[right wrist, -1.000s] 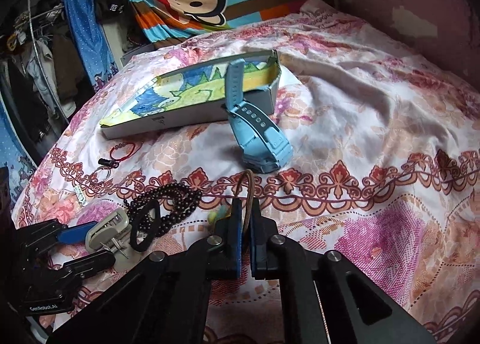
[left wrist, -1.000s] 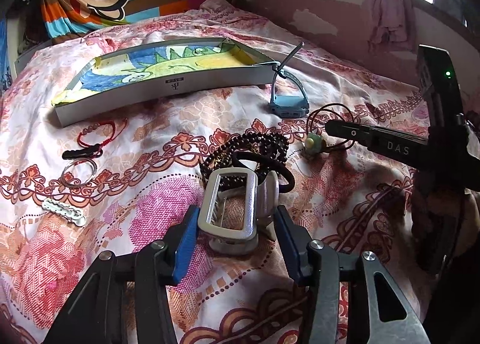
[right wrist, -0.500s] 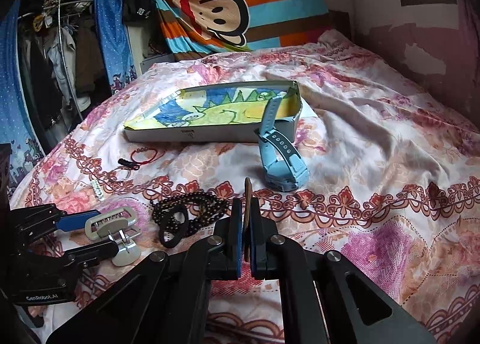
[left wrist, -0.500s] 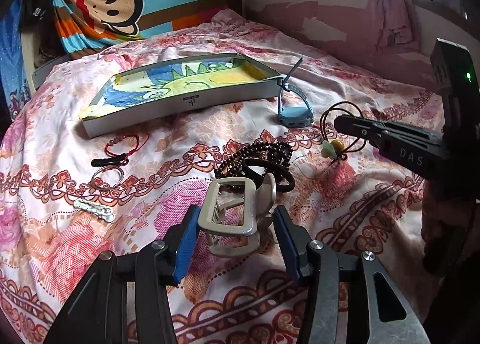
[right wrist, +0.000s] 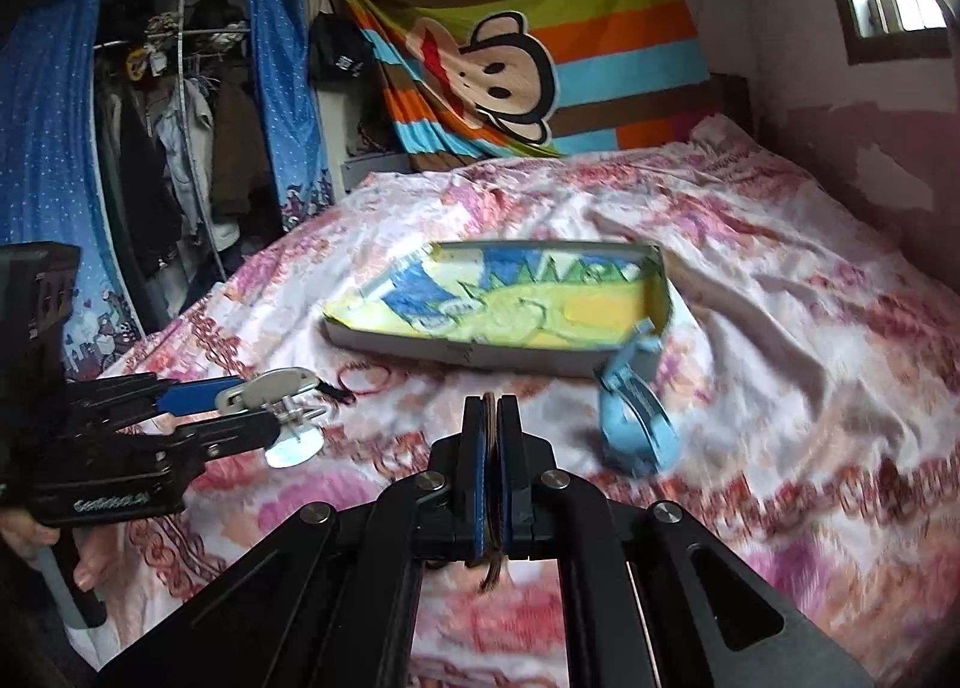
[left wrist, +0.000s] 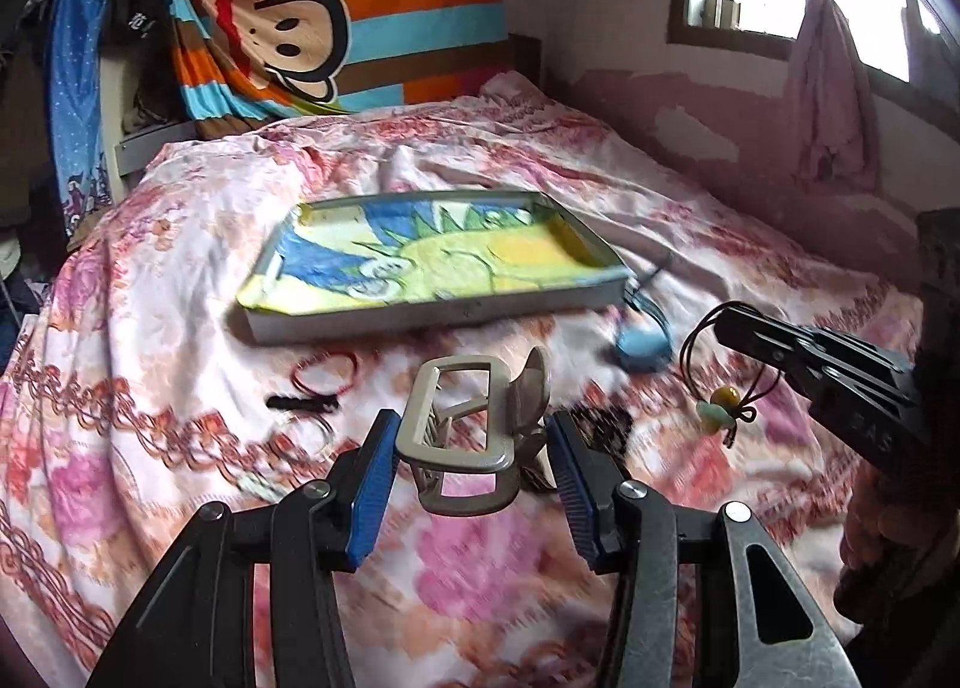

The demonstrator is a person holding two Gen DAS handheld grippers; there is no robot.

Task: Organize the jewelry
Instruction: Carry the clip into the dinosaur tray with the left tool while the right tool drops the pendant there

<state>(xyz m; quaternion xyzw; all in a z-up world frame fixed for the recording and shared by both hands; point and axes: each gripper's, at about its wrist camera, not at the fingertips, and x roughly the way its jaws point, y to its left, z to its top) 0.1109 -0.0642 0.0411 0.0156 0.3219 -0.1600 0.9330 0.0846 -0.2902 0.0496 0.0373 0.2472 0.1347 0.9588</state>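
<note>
Grey-walled tray [left wrist: 420, 319] sits on the floral bedspread [left wrist: 180, 280], long axis running across my left view. Its floor carries a blue, yellow and green cartoon print; I see nothing lying inside it.

My left gripper [left wrist: 471, 487] is clenched on a silver-beige hair claw clip [left wrist: 468, 436], blue pads against its sides. The clip hangs clear of the bed, its rectangular open frame facing my camera, teeth behind it, long axis roughly upright and tipped slightly right. From the right view the same clip [right wrist: 273, 388] sticks out sideways past the left fingertips.

My right gripper [right wrist: 492, 418] is shut tight on a thin brown cord loop [left wrist: 729, 388]. In the left view the cord dangles below the right jaws with a yellow and pale green bead charm at its low end, off the bedspread.

Blue watch [right wrist: 636, 418] lies just beside the tray's near right corner, one strap end leaning up on the tray wall, face toward me. Red cord bracelet [left wrist: 324, 373] lies in front of the tray's near wall, apart from it; black clip [left wrist: 303, 403] just below that. Other pieces near it are too blurred to name.
</note>
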